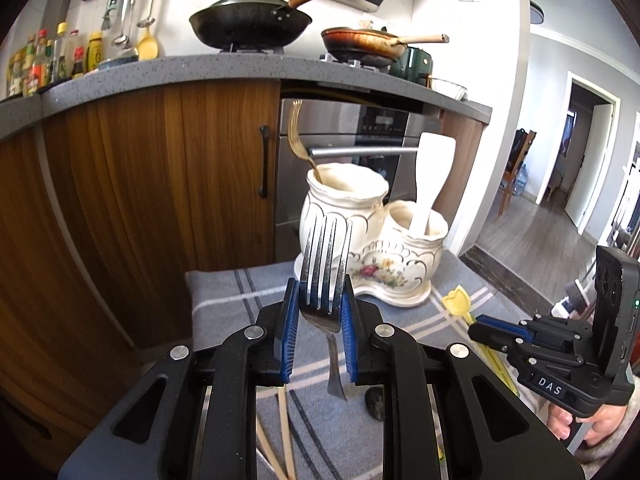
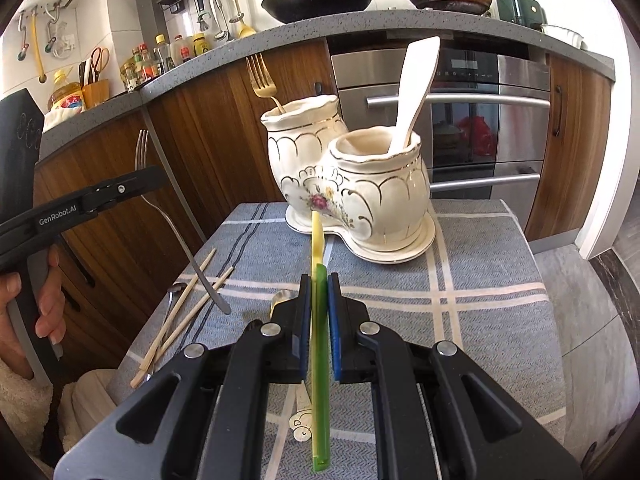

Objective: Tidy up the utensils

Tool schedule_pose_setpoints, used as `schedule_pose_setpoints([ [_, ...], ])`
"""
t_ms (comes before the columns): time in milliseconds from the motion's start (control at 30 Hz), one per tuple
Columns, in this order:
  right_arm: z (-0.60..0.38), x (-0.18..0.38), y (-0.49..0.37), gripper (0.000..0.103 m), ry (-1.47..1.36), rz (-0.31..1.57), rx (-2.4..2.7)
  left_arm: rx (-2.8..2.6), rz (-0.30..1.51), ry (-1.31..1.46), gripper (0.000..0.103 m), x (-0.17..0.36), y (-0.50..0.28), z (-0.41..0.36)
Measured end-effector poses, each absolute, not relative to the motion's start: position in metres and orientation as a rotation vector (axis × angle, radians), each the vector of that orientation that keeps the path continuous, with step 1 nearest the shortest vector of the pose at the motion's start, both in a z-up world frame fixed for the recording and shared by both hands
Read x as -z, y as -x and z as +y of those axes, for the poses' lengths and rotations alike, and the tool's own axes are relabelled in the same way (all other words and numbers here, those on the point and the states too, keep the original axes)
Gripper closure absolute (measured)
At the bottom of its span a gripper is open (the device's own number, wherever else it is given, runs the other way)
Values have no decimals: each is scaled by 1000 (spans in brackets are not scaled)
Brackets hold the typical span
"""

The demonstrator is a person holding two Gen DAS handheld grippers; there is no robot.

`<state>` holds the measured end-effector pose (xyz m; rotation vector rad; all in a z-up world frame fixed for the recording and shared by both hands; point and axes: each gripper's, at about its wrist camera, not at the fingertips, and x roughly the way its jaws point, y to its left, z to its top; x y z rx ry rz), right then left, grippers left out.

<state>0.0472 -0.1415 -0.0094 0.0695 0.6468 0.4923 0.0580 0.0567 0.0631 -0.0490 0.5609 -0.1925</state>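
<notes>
- Holding a steel fork (image 1: 325, 264) clamped at its neck in the left tool (image 1: 320, 320), tines up, we were mid-way through the sorting; the right tool (image 2: 319, 320) was closed on a flat yellow-and-green plastic utensil (image 2: 320, 344).
- Both pieces hung above the grey plaid cloth on the surface (image 2: 460, 280), short of the twin-pot ceramic holder (image 2: 352, 188).
- That holder was glazed cream, ribbed, gilt-edged and painted with flowers; a gold fork (image 2: 262, 80) stood in its taller pot, a white spatula (image 2: 416, 88) in the lower.
- Next, we judged, each handle had to be tipped downward over a narrow rim.
- Wooden chopsticks (image 2: 188, 304) and a spoon (image 2: 280, 300) still lay on the cloth.
</notes>
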Motion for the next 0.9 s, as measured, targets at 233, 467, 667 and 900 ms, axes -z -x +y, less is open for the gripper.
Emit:
schedule_pose_setpoints([
  [233, -141, 5, -45, 95, -67, 637, -499, 209, 551, 36, 100, -71, -56, 53],
  [467, -142, 0, -45, 95, -68, 622, -501, 210, 549, 28, 100, -69, -56, 50],
  [667, -147, -14, -53, 95, -81, 591, -502, 219, 509, 9, 100, -85, -52, 47],
  [900, -152, -46, -76, 95, -108, 490, -489, 243, 447, -36, 100, -119, -60, 38],
])
